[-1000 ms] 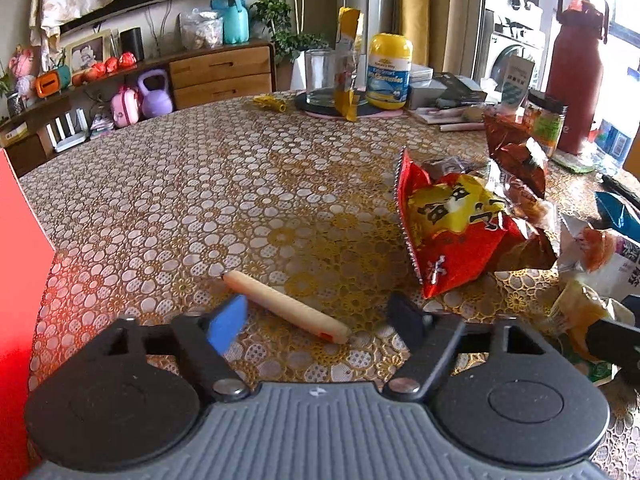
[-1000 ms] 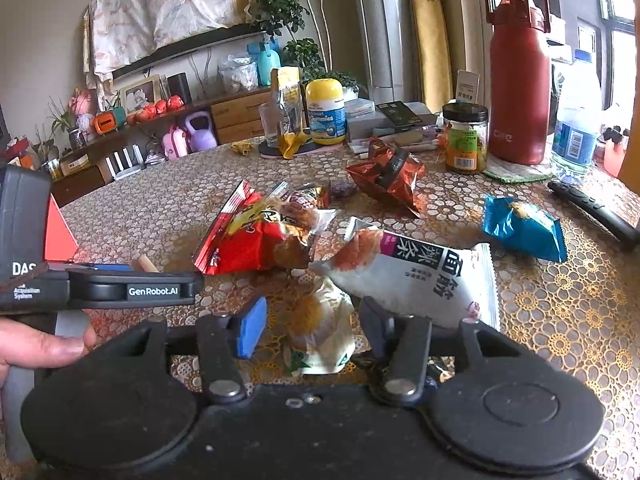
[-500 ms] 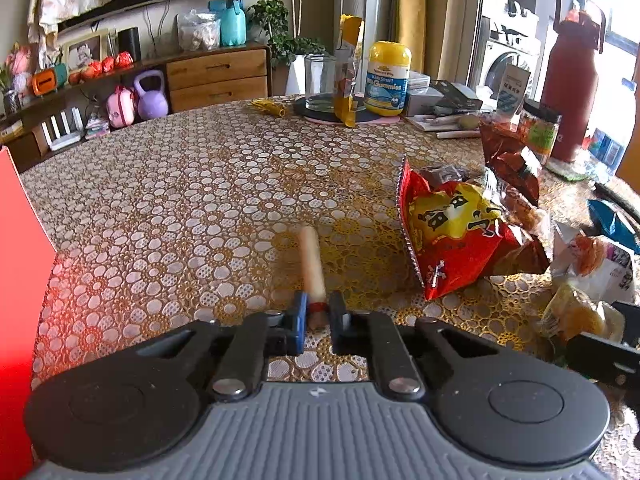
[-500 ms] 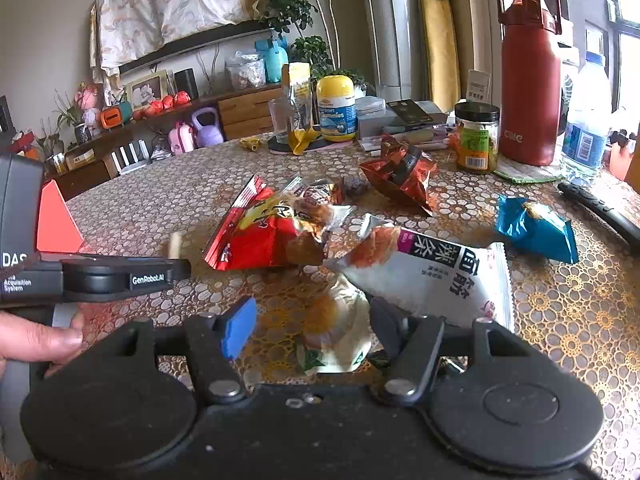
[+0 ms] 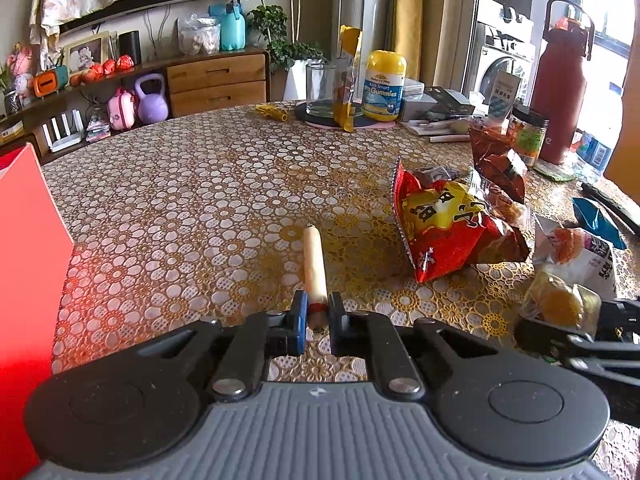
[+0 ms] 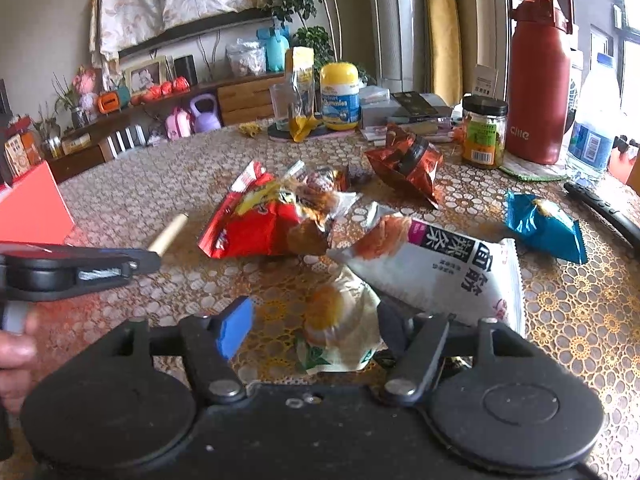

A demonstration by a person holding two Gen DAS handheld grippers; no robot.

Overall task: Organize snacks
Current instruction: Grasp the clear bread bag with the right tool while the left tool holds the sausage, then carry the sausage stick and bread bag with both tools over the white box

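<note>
My left gripper [image 5: 318,314] is shut on the near end of a pale sausage stick [image 5: 314,266], which points away from me just above the table; it also shows in the right wrist view [image 6: 170,233]. My right gripper [image 6: 314,330] is open around a small clear packet with a yellow cake [image 6: 336,326] lying on the table. A red and yellow chip bag [image 6: 256,222], a white bag with black characters [image 6: 436,268], a crumpled red-brown bag [image 6: 408,162] and a blue bag [image 6: 542,226] lie beyond.
A red box [image 5: 24,280] stands at the left edge. A red flask [image 6: 540,76], a jar [image 6: 482,132], a yellow-lidded gummies bottle [image 6: 340,98], a glass and a black remote [image 6: 604,210] stand at the back and right.
My left gripper closed on the sausage stick's end and lifted it slightly, turning it to point away. My right gripper stayed open around the cake packet.
</note>
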